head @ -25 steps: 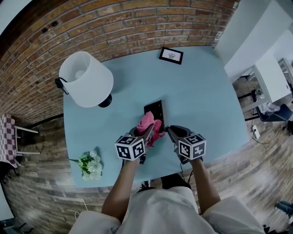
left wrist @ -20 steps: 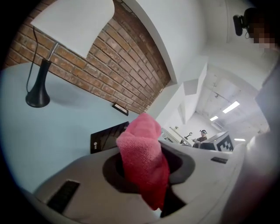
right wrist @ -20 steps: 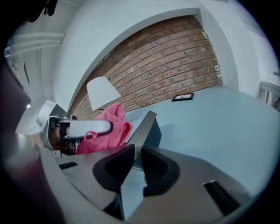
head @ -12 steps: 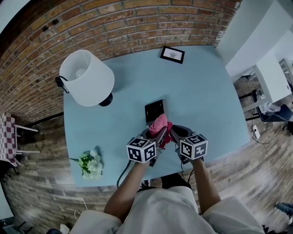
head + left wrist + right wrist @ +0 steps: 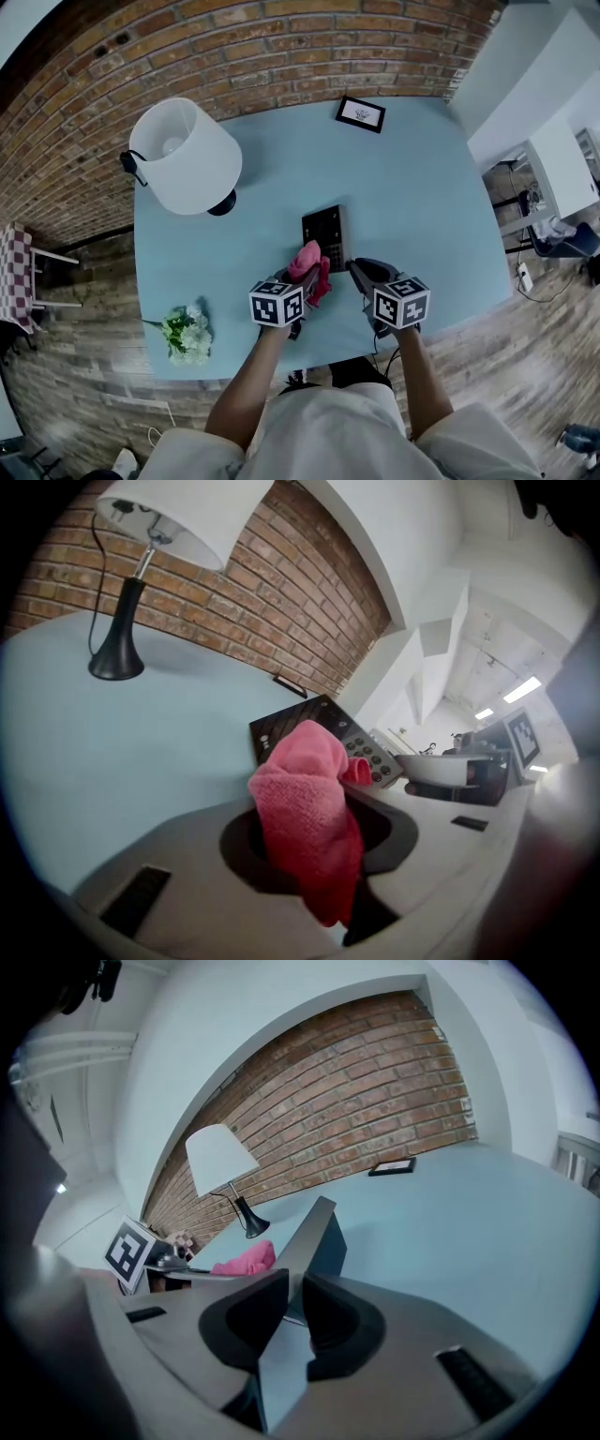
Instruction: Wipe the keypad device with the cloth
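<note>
The black keypad device [image 5: 324, 225] lies mid-table, a little beyond both grippers. A pink cloth [image 5: 307, 262] is bunched at its near left edge, and my left gripper [image 5: 307, 275] is shut on it. In the left gripper view the cloth [image 5: 307, 817] hangs between the jaws and covers part of the device [image 5: 291, 722], whose buttons show to the right. My right gripper [image 5: 356, 269] is shut on the device's near right edge. In the right gripper view the device [image 5: 314, 1237] runs as a thin slab between the shut jaws of that gripper [image 5: 291, 1321].
A white-shaded lamp [image 5: 187, 155] stands at the back left of the light blue table [image 5: 422, 206]. A small framed picture [image 5: 361, 113] is at the far edge by the brick wall. White flowers [image 5: 187, 336] lie at the near left corner.
The left gripper carried the cloth right across the device, then back left and nearer. More of the keypad's face shows now. The right gripper has stayed on the device.
</note>
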### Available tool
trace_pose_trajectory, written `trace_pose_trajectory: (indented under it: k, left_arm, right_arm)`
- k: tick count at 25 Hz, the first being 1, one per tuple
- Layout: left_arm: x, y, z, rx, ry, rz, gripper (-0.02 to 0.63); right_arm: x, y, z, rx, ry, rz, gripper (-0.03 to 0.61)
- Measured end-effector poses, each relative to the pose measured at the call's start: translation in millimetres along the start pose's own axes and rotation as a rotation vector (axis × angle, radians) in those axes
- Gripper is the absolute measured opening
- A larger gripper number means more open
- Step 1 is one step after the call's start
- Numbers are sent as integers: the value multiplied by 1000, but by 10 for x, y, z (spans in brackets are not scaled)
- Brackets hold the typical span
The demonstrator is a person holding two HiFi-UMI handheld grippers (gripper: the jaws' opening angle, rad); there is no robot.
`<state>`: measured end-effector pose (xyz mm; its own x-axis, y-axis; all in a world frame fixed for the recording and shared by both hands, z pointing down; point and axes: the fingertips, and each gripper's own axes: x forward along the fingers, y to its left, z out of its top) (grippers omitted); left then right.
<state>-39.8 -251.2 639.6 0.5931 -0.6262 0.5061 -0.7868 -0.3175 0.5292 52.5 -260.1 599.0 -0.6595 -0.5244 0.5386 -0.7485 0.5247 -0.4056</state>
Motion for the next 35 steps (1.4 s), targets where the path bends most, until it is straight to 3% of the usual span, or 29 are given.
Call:
trace_pose_trajectory:
  k: [9, 14, 22, 28, 35]
  left_arm:
    - [-53, 402, -180, -68, 50, 102, 141]
    - [-140, 439, -115, -22, 35, 129, 140]
    - [-550, 303, 290, 205, -44, 163, 141]
    - [-1071, -69, 713, 393, -145, 161, 141]
    - [-1756, -624, 1043, 537, -285, 130, 141]
  right_arm:
    - [17, -4, 0, -17, 18, -12, 78]
    - [-61, -1, 96, -113, 37, -77, 74]
    - [-551, -87, 355, -111, -37, -240, 71]
    - [-1020, 266, 634, -161, -148, -270, 69]
    - [-1610, 827, 924, -257, -274, -298, 61]
